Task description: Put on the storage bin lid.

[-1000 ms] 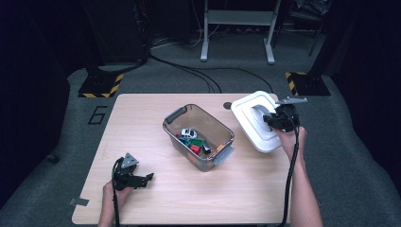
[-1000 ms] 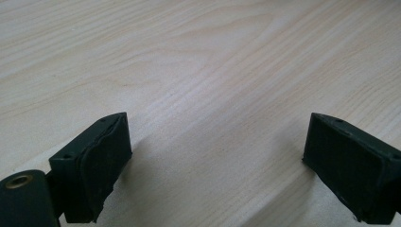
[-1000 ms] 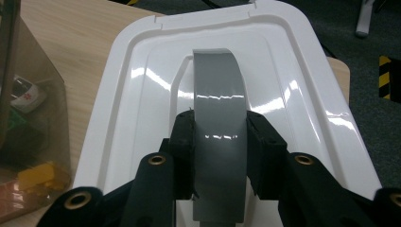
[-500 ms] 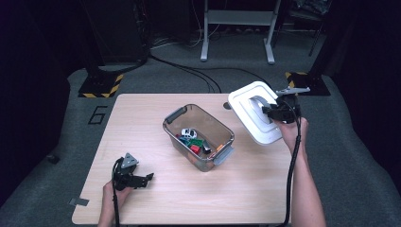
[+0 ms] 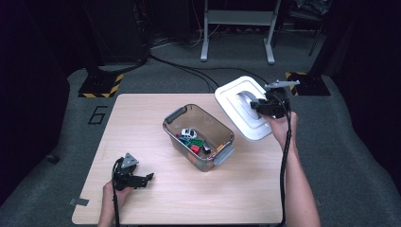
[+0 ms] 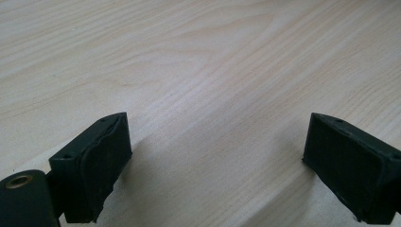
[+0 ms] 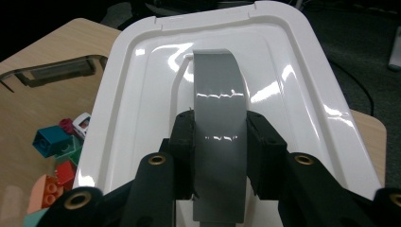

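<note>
Got the lid (image 5: 243,113) clamped by its grey handle (image 7: 219,127) in my right gripper (image 5: 265,105), held tilted in the air just right of the bin (image 5: 198,137). Left gripper (image 5: 137,179) sits wide apart on the table (image 5: 156,203), empty. Next I'd level the lid over the bin and lower it.

lid (image 7: 142,109) lower edge hidden behind jaws, toys (image 5: 194,142) perhaps bricks, too small

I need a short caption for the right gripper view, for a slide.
Right gripper shut on the grey handle of the white lid, held above the toy blocks.
</note>
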The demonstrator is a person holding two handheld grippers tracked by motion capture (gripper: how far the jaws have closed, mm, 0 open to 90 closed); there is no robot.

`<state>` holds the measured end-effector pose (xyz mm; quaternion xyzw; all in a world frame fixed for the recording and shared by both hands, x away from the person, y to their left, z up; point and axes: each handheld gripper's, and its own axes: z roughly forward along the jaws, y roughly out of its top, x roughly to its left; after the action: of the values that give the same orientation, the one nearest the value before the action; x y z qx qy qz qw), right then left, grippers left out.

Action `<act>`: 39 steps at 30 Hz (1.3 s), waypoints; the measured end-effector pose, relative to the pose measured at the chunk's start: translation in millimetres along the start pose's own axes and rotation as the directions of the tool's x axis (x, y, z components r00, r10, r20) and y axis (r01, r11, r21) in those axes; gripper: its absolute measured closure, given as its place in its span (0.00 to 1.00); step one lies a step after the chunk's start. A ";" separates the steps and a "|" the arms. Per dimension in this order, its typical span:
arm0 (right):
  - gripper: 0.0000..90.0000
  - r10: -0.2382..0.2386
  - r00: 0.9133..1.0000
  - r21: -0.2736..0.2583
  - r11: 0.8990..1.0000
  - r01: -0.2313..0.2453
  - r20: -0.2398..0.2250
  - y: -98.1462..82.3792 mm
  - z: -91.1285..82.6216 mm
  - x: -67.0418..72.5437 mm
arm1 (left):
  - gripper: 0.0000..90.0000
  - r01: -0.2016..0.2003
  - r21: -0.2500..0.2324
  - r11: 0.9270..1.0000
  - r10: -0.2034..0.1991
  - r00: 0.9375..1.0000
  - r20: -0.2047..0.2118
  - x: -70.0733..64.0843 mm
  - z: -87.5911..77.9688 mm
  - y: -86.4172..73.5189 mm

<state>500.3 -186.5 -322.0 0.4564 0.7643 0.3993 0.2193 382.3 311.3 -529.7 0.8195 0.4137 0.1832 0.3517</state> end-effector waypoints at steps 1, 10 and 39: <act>0.75 -0.002 1.000 0.003 1.000 0.002 -0.007 1.6 0.7 2.9 | 0.09 0.002 -0.002 1.000 -0.002 1.000 -0.001 -0.1 0.1 0.0; 0.75 -0.021 0.998 0.004 1.000 0.021 -0.059 12.5 10.4 31.9 | 0.09 -0.013 0.004 1.000 0.013 1.000 -0.002 0.8 -0.5 0.2; 0.75 -0.054 0.987 0.051 0.997 0.062 -0.154 15.4 46.8 99.4 | 0.09 -0.015 0.004 1.000 0.015 1.000 -0.001 0.9 -0.4 0.3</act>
<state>492.6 -76.5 -334.0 0.4079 0.8028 0.4049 0.1587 382.8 312.1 -529.2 0.8233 0.4078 0.1855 0.3486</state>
